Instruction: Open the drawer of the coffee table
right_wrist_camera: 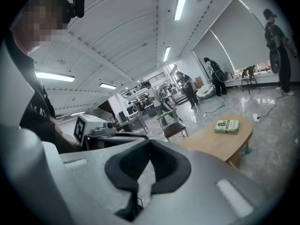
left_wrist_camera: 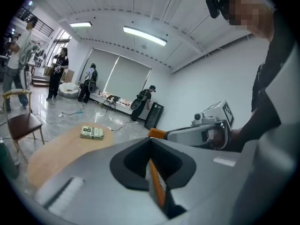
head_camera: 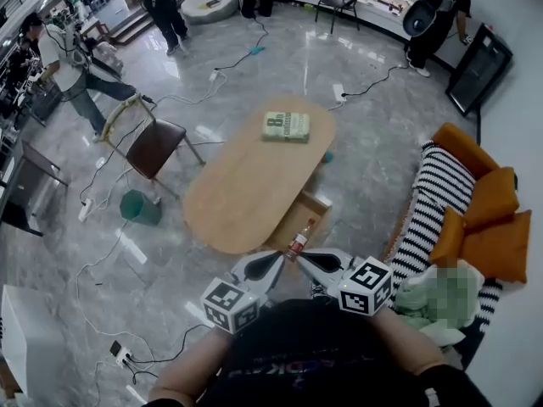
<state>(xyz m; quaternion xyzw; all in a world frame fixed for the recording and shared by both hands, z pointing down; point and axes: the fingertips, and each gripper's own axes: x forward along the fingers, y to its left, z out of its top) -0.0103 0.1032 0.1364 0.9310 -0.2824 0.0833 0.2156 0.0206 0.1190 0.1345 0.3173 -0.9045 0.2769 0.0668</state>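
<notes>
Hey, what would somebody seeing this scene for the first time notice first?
The oval wooden coffee table takes up the middle of the floor, with a green book at its far end and what looks like its drawer standing open on the near right side. Just in front of it the left gripper and right gripper are shut, tips almost meeting. Bright orange cushions sit on the striped sofa at right.
</notes>
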